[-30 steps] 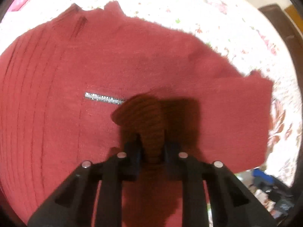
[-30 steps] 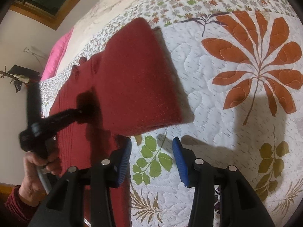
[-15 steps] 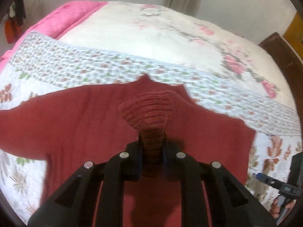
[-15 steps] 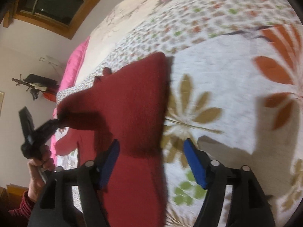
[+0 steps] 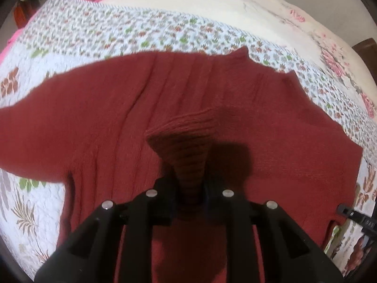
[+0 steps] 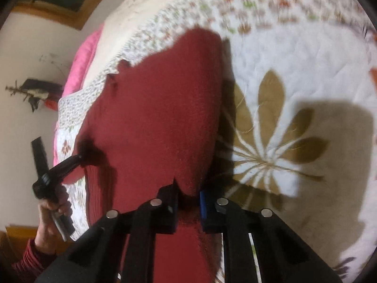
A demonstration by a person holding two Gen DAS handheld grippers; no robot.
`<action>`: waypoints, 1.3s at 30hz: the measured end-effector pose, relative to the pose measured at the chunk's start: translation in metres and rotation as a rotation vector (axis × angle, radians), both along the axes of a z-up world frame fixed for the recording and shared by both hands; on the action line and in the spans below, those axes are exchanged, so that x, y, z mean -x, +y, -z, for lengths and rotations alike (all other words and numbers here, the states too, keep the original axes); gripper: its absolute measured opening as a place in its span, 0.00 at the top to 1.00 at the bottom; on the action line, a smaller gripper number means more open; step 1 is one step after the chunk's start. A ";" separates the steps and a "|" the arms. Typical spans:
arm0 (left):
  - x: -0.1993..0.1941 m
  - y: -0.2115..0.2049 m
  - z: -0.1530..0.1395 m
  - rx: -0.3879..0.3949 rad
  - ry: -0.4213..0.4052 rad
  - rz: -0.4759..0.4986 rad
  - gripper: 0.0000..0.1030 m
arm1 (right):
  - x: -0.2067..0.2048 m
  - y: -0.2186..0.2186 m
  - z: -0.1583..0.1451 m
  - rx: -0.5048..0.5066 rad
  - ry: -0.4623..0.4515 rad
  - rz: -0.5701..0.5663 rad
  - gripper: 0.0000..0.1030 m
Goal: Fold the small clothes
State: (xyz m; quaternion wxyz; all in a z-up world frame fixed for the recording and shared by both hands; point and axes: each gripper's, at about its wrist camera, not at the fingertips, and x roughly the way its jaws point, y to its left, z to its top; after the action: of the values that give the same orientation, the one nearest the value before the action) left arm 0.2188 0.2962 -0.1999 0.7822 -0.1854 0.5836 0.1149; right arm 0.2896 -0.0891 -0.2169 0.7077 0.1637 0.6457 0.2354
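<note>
A dark red knitted sweater (image 5: 117, 122) lies spread across the leaf-patterned quilt (image 5: 99, 30). My left gripper (image 5: 190, 188) is shut on a ribbed piece of the sweater that bunches up in front of its fingers. In the right wrist view the sweater (image 6: 153, 108) stretches away from me, and my right gripper (image 6: 188, 200) is shut on its near edge. The left gripper (image 6: 77, 159) shows there too, at the sweater's left side, held by a hand in a striped sleeve (image 6: 50, 214). The right gripper's tool (image 5: 355, 217) peeks in at the lower right of the left wrist view.
A pink blanket (image 6: 81, 63) and a cream floral cover (image 5: 235, 7) lie farther up the bed. A wall shelf with small items (image 6: 35, 94) hangs at the left. Wooden bed frame (image 5: 367, 47) shows at the far right.
My right gripper was open and has moved onto the sweater's near edge and shut on it. The left gripper keeps its hold; its view has swung lower over the sweater.
</note>
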 end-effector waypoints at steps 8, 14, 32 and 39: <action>-0.004 0.006 0.031 -0.153 0.109 0.062 0.38 | -0.006 0.000 0.021 0.110 0.062 -0.015 0.83; 0.016 0.017 0.002 -0.224 0.034 0.034 0.36 | 0.016 0.020 -0.025 0.279 -0.136 -0.041 0.68; 0.071 0.060 -0.025 -0.143 -0.023 0.048 0.22 | 0.042 0.083 -0.045 0.227 -0.146 -0.009 0.52; 0.181 0.226 -0.026 -0.226 0.074 -0.261 0.22 | 0.064 0.145 -0.049 0.236 -0.160 -0.109 0.49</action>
State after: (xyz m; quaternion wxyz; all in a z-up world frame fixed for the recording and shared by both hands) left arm 0.0376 0.5223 -0.1736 0.7543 -0.1661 0.5664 0.2874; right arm 0.2257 0.0560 -0.1680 0.7574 0.0247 0.6184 0.2082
